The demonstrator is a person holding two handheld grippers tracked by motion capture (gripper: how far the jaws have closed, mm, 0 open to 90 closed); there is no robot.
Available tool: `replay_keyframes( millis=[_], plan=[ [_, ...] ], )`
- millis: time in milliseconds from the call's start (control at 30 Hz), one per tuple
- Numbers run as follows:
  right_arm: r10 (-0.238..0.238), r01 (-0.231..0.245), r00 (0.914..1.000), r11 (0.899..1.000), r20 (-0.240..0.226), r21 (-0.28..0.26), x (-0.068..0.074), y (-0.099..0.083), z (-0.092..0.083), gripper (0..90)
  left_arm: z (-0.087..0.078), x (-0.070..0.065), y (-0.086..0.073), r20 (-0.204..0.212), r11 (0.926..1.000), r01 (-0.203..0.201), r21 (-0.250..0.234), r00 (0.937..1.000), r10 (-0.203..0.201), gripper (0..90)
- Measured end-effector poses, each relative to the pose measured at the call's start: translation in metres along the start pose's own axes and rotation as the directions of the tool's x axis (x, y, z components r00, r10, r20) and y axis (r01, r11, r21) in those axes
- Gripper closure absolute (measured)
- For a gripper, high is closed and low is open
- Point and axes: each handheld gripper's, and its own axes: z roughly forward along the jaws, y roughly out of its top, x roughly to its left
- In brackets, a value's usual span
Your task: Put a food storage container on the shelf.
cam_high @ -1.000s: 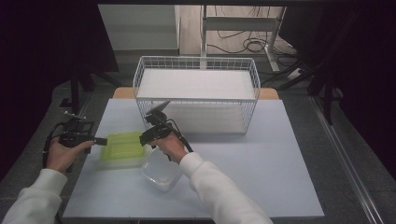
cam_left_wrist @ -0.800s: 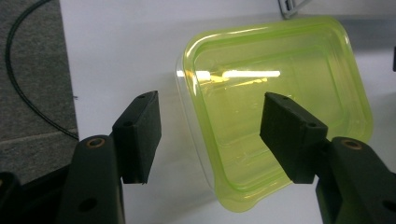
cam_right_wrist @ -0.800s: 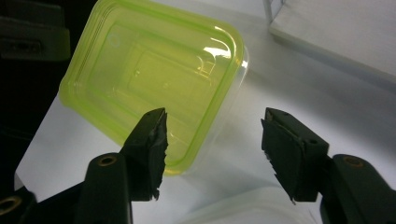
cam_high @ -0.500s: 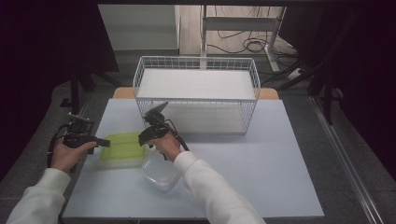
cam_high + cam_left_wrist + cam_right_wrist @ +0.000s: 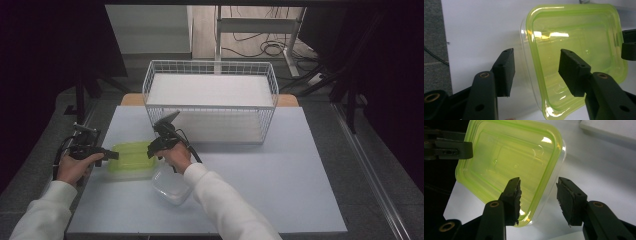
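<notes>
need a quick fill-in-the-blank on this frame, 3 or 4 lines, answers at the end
1. The lid on the clear box is ____ in colour.
2. The white wire ____ stands at the far side of the table.
3. Both grippers, left and right, straddle an edge of the ____.
4. A second clear container lies near the person's ____ arm.

Answers: green; basket; lid; right

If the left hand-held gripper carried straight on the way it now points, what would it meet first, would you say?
Most likely the near edge of the green lid on the clear container. The left hand-held gripper has its jaws either side of that edge, not yet touching and just been closing; depth is hard to judge.
</notes>
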Motion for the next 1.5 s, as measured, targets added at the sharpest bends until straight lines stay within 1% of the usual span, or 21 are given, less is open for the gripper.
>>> replay_keyframes(
  millis=[133, 267, 300, 467, 500, 600, 733, 800, 833, 867, 967, 1033, 1133, 1200, 1233, 1267, 1300, 1333, 1367, 1400, 1500],
  plan=[
    [0.0, 0.0, 1.0, 1.0, -0.009, -0.001, -0.001, 0.0, 0.001, 56.2, 0.002, -0.001, 0.0, 0.036, 1.0, 0.004, 0.006, 0.9994, -0.004, 51.1],
    [0.007, -0.007, 1.0, 1.0, -0.005, 0.004, -0.001, 0.0, 0.001, 58.7, 0.002, -0.001, 0.0, 0.041, 0.9999, 0.004, 0.011, 0.9991, -0.004, 52.1],
    [0.009, -0.009, 0.9999, 1.0, -0.011, 0.008, -0.003, 0.001, 0.002, 61.2, 0.002, -0.001, 0.0, 0.044, 0.9999, 0.006, 0.011, 0.999, -0.007, 52.9],
    [0.02, -0.019, 0.9997, 1.0, -0.013, 0.016, -0.004, 0.001, 0.002, 65.0, 0.001, 0.001, 0.0, 0.055, 0.9998, 0.018, 0.011, 0.9983, -0.019, 55.3],
    [0.014, -0.014, 0.9998, 1.0, -0.015, 0.014, -0.005, 0.001, 0.002, 65.5, 0.001, 0.002, 0.0, 0.057, 0.9997, 0.022, 0.01, 0.9981, -0.023, 55.9],
    [0.022, -0.021, 0.9995, 0.999, -0.021, 0.026, -0.004, 0.001, 0.002, 66.9, -0.002, 0.002, -0.001, 0.073, 0.9997, 0.024, 0.009, 0.997, -0.024, 59.2],
    [0.026, -0.025, 0.9991, 1.0, -0.033, 0.014, -0.004, 0.0, 0.002, 69.1, -0.003, 0.001, -0.001, 0.071, 0.9996, 0.029, 0.006, 0.9971, -0.029, 60.2],
    [0.034, -0.034, 0.9982, 0.999, -0.05, 0.0, -0.005, 0.001, -0.001, 71.6, -0.005, 0.001, -0.002, 0.076, 0.9998, 0.021, 0.007, 0.9969, -0.021, 62.4],
    [0.034, -0.034, 0.9982, 0.999, -0.05, 0.0, -0.005, 0.001, -0.001, 71.6, -0.005, 0.001, -0.002, 0.075, 0.9998, 0.018, 0.005, 0.997, -0.018, 62.4],
    [0.031, -0.031, 0.9984, 0.999, -0.046, -0.004, -0.005, 0.001, -0.002, 72.2, -0.006, 0.0, -0.002, 0.062, 0.9999, 0.015, 0.0, 0.998, -0.015, 65.2],
    [0.018, -0.019, 0.9992, 1.0, -0.037, -0.019, -0.005, 0.001, -0.006, 74.0, -0.007, -0.002, -0.003, 0.065, 1.0, 0.004, -0.005, 0.9979, -0.004, 67.6],
    [0.023, -0.024, 0.9989, 0.999, -0.04, -0.03, -0.006, 0.0, -0.008, 74.5, -0.008, -0.004, -0.003, 0.067, 1.0, -0.001, -0.009, 0.9977, 0.001, 69.0],
    [0.007, -0.009, 0.999, 0.999, -0.044, -0.039, -0.005, -0.001, -0.015, 74.8, -0.012, -0.005, -0.003, 0.07, 0.9998, -0.004, -0.022, 0.9976, 0.006, 72.7],
    [0.005, -0.007, 0.999, 0.999, -0.045, -0.046, -0.004, -0.002, -0.017, 74.8, -0.018, -0.008, -0.004, 0.073, 0.9993, -0.015, -0.036, 0.9972, 0.017, 74.5],
    [0.005, -0.007, 0.999, 0.999, -0.045, -0.046, -0.004, -0.002, -0.017, 74.8, -0.018, -0.008, -0.004, 0.073, 0.9993, -0.015, -0.036, 0.9972, 0.017, 75.7],
    [0.008, -0.011, 0.9983, 0.999, -0.058, -0.049, -0.003, -0.002, -0.019, 74.7, -0.02, -0.009, -0.004, 0.074, 0.9989, -0.018, -0.044, 0.997, 0.021, 75.7],
    [0.002, -0.005, 0.9985, 0.999, -0.054, -0.052, -0.003, -0.002, -0.021, 74.7, -0.022, -0.009, -0.004, 0.077, 0.9986, -0.02, -0.049, 0.9967, 0.024, 76.8],
    [0.011, -0.014, 0.9982, 0.998, -0.059, -0.056, -0.002, -0.002, -0.023, 74.7, -0.024, -0.01, -0.004, 0.083, 0.9982, -0.024, -0.056, 0.9962, 0.029, 77.3],
    [0.004, -0.008, 0.9978, 0.998, -0.066, -0.062, -0.002, -0.002, -0.025, 74.8, -0.025, -0.011, -0.004, 0.086, 0.9978, -0.023, -0.063, 0.9959, 0.028, 77.5],
    [0.0, -0.005, 0.998, 0.997, -0.064, -0.071, -0.002, -0.003, -0.03, 74.9, -0.026, -0.013, -0.004, 0.089, 0.9976, -0.027, -0.064, 0.9955, 0.032, 77.8],
    [0.005, -0.01, 0.9977, 0.997, -0.068, -0.076, -0.002, -0.003, -0.033, 75.0, -0.028, -0.017, -0.004, 0.091, 0.9968, -0.039, -0.07, 0.9948, 0.045, 77.8]
  ],
)
